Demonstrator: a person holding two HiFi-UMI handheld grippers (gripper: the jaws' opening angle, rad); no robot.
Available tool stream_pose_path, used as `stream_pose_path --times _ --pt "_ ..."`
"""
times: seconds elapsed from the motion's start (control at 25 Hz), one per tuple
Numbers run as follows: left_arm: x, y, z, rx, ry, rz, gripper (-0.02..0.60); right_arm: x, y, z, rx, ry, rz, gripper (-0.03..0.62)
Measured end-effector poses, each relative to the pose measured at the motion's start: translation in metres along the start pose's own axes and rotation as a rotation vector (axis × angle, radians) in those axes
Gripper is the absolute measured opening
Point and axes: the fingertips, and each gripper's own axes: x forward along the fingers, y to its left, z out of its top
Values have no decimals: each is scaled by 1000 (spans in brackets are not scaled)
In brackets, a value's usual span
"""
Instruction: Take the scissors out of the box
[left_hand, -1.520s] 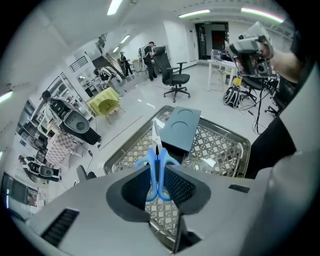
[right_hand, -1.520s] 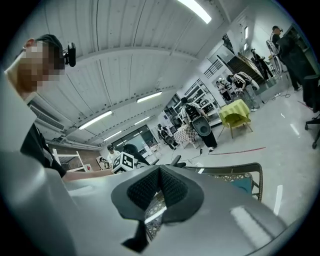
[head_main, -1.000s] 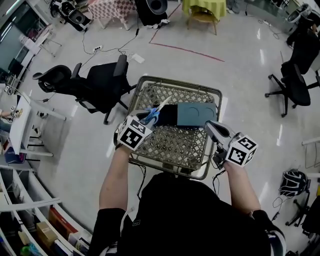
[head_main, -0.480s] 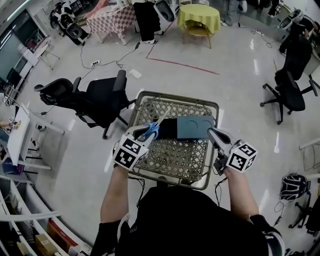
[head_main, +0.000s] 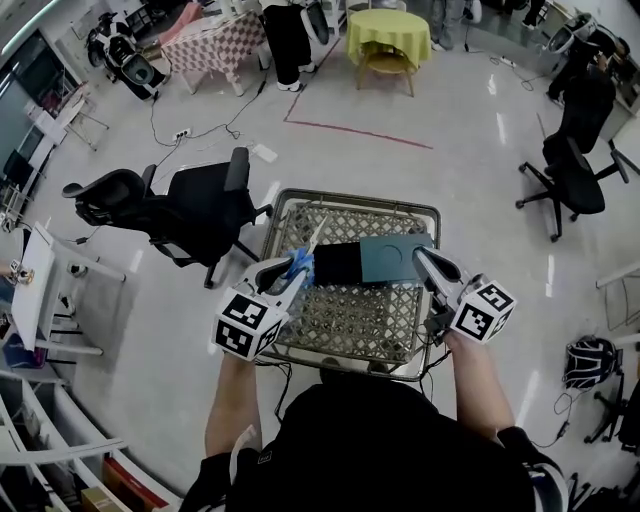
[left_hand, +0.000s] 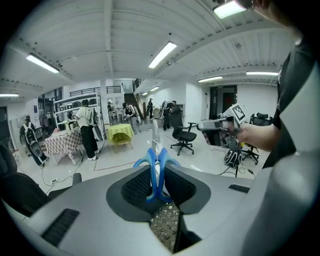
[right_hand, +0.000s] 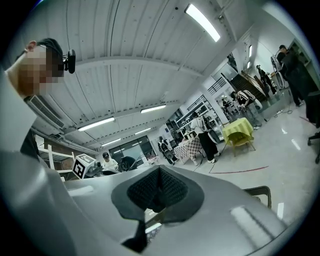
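Blue-handled scissors (head_main: 299, 264) are clamped by the handles in my left gripper (head_main: 287, 272), blades pointing up and away, lifted above the wire basket (head_main: 352, 197). In the left gripper view the blue loops (left_hand: 157, 165) sit pinched between the pads, and the silver blades rise beyond them. The box (head_main: 394, 256), dark teal with a black part at its left, lies across the basket. My right gripper (head_main: 428, 264) hovers at the box's right end, jaws shut. In the right gripper view its pads (right_hand: 148, 191) meet with nothing between them.
A black office chair (head_main: 195, 200) stands close to the basket's left side. More chairs (head_main: 573, 160) stand at the right, and a helmet (head_main: 589, 362) lies on the floor. A yellow-draped table (head_main: 388, 28), a checkered table (head_main: 213, 50) and a standing person (head_main: 288, 30) are far behind.
Both grippers have risen. The left one has carried the scissors up and a little left, off the box. The right gripper stays shut by the box's end.
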Motion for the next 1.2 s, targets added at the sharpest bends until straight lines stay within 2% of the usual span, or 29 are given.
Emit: stream_pose_path --times 0.16,0.4,0.72,0.96,1.2 --pt "-6 5 11 -15 -62 8 94 2 6 0 -28 8 -4 11" --pt "-11 15 28 -89 -180 24 94 -1 7 8 -72 -3 -14 11" --pt "-16 17 40 -146 -276 44 94 -5 19 26 -173 -31 -15 9" --pt "-12 6 46 -103 -297 87 94 -3 31 31 -203 -44 10 8" --pt "-8 -2 46 -76 -291 77 94 1 34 28 -205 -39 12 8"
